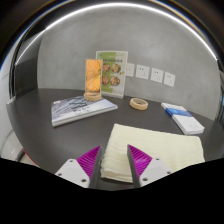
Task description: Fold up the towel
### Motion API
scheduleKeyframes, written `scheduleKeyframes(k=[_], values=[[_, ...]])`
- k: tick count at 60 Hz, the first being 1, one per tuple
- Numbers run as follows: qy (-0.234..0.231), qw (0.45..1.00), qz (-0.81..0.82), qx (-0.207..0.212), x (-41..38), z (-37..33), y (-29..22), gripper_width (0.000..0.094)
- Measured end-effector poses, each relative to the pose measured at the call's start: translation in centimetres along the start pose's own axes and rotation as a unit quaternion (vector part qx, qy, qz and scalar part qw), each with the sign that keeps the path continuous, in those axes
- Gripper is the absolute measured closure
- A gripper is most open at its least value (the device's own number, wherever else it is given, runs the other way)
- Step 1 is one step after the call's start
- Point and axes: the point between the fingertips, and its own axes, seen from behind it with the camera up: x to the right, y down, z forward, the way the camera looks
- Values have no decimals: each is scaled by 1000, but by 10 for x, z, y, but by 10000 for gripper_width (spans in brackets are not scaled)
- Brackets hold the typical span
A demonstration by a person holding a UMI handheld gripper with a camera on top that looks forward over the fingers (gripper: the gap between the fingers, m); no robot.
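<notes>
A cream ribbed towel lies folded on the dark table, just ahead of my fingers and reaching between them. My gripper is open. The near edge of the towel stands between the purple pads, with a gap at the left side. The right finger lies against or over the towel's edge.
A book or booklet lies at the back left. A clear stand with an orange item and a leaflet stands at the wall. A tape roll and a white-blue box lie at the right. Wall sockets are behind.
</notes>
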Motion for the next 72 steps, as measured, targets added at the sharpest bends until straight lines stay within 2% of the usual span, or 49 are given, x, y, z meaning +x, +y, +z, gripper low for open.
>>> scheduleKeyframes(k=[3,6,8,9,11,14,24,32,42,48,54,60,66,70,72], values=[[-7,1000,-8,-16,1,11,13,505],[-17,1000,-10,0,0,15,9,552],[-23,1000,-10,5,0,15,8,579],[-24,1000,-8,8,0,15,8,547],[-20,1000,-7,9,4,16,8,637],[-8,1000,-15,16,13,19,7,855],[-52,998,18,23,11,20,-2,922],[-55,995,53,65,48,-2,-42,925],[10,990,99,103,157,-41,-71,924],[70,987,115,92,219,-51,-47,924],[111,985,124,52,260,-49,-3,923],[129,982,135,18,281,-41,34,916],[128,981,143,30,284,-45,33,895],[148,978,147,31,287,-55,31,749],[158,976,147,35,289,-63,28,576]])
